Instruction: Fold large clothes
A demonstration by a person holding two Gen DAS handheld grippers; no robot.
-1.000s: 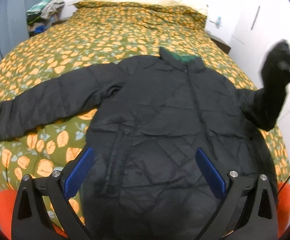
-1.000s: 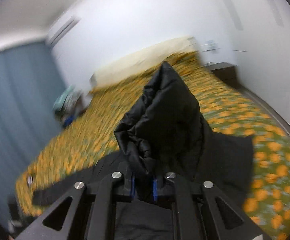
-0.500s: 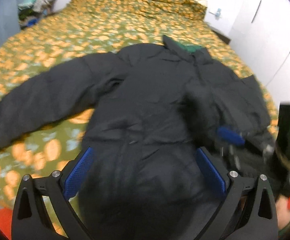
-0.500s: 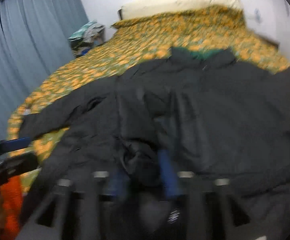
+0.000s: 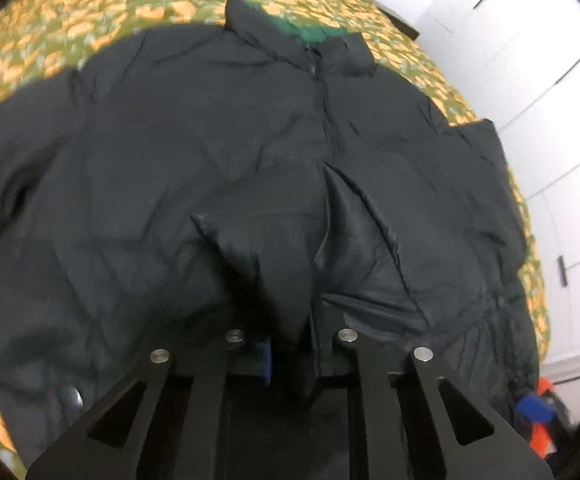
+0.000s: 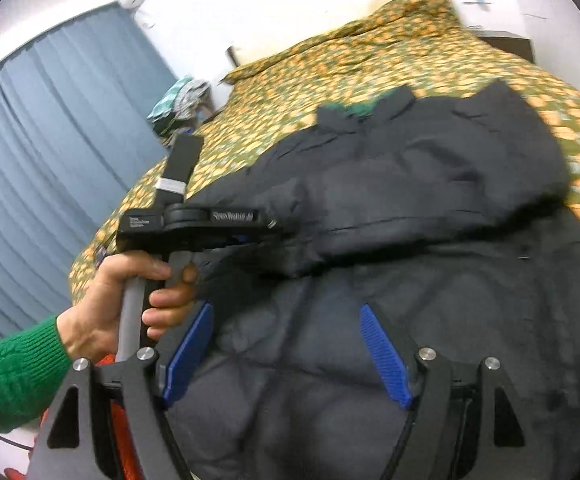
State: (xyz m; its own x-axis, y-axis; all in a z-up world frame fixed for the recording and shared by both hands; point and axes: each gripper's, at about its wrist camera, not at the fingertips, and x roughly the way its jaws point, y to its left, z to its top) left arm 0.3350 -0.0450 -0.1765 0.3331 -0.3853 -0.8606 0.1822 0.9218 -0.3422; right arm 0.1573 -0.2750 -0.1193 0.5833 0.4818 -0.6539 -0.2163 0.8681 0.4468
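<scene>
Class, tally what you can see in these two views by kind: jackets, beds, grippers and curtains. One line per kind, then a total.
Jacket: 1
Bed: 1
Grippers: 2, left gripper and right gripper
Curtain: 1
Total: 5

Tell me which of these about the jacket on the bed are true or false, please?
1. The black jacket lies on a plain white sheet. False: the bedspread is green with an orange print.
2. The left gripper is shut on a fold of the jacket. True.
3. The right gripper pinches the jacket. False: its jaws are opening, with nothing clamped between the blue pads.
4. The hand holding the left gripper comes out of a green sleeve. True.
5. The curtains are red. False: they are blue-grey.
</scene>
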